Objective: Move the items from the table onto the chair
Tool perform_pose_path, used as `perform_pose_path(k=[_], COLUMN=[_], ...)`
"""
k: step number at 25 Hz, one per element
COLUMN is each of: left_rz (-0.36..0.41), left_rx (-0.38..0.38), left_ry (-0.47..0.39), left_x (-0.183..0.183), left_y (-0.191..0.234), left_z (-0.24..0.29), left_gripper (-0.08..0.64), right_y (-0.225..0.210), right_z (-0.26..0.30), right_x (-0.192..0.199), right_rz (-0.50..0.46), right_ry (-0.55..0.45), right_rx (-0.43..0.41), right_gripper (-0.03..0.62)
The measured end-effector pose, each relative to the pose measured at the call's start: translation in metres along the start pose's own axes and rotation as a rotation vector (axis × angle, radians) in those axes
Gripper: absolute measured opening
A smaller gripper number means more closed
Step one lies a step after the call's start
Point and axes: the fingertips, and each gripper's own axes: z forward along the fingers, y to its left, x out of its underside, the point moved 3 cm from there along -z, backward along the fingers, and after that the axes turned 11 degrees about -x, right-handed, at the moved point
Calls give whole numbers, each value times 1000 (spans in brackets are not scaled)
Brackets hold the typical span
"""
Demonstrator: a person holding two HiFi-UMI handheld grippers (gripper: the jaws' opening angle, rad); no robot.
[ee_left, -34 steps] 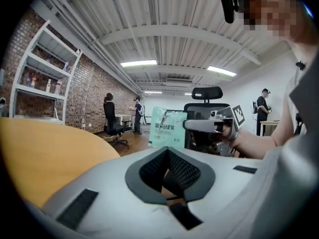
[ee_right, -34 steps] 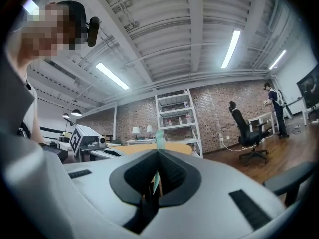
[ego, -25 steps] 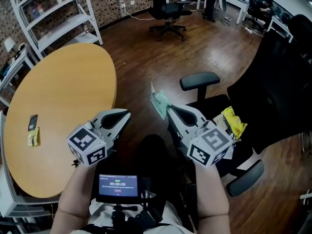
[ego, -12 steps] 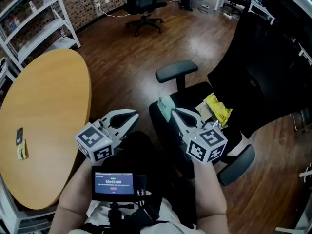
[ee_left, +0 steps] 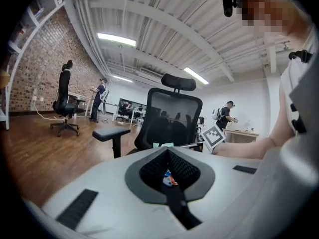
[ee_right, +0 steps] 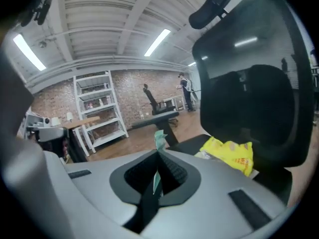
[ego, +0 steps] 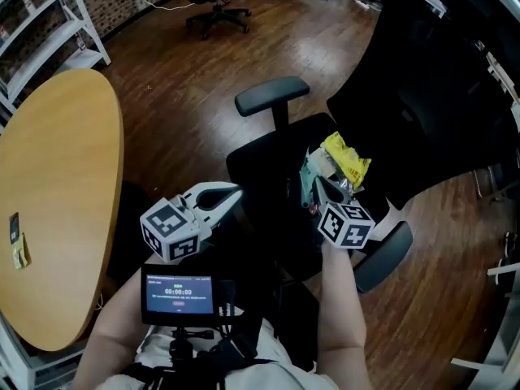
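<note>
Closest to me, the small screen (ego: 179, 297) sat mounted at my chest. Just past it, my left tongs (ego: 236, 192) hovered over the near left edge of the chair's seat (ego: 260, 165), their jaws closed tip to tip. In the left gripper view a tiny blue, white and orange speck (ee_left: 169, 178) showed in the hollow behind the tips; I could not tell what it was, or whether it was gripped.

My right tongs (ego: 318, 187) reached further in over the seat, jaws pinched shut on the green packet (ego: 308, 171). It was thin and flat, pale green, held edge-on in the right gripper view, so that only a narrow strip ran between the pads and a crumpled corner stuck up above the tips (ee_right: 159, 137). It hung above the seat cushion, just beside the things already lying there.

Those lay toward the back of the seat: a crinkled bright yellow packet (ego: 345, 159) with red print, resting on paler wrappers under it. The black mesh backrest (ee_right: 244, 98) rose behind them, and one padded armrest (ego: 272, 96) stood on the far side.

Off to my left, well apart from the chair, the round wooden table (ego: 65, 153) carried a small dark item (ego: 14, 227) and a small yellow one (ego: 18, 257) near its edge.
</note>
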Motion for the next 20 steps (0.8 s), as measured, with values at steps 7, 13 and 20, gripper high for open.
perform_pose_path(k=[7,13,20], left_rz=[-16,-38,-54], left_rx=[22,-16,-33], left_ry=[38,55,34], left_x=[14,15,7], left_y=[-5,6,11], left_z=[9,7,1], left_gripper=[11,11,11], right_y=[-81,-88,-78], right_z=[-22,-23,-22], right_x=[43,41,29], right_rz=[-71,-169,-132], right_ry=[78,80,6], right_rx=[306,325,293], right_gripper=[12,60,64])
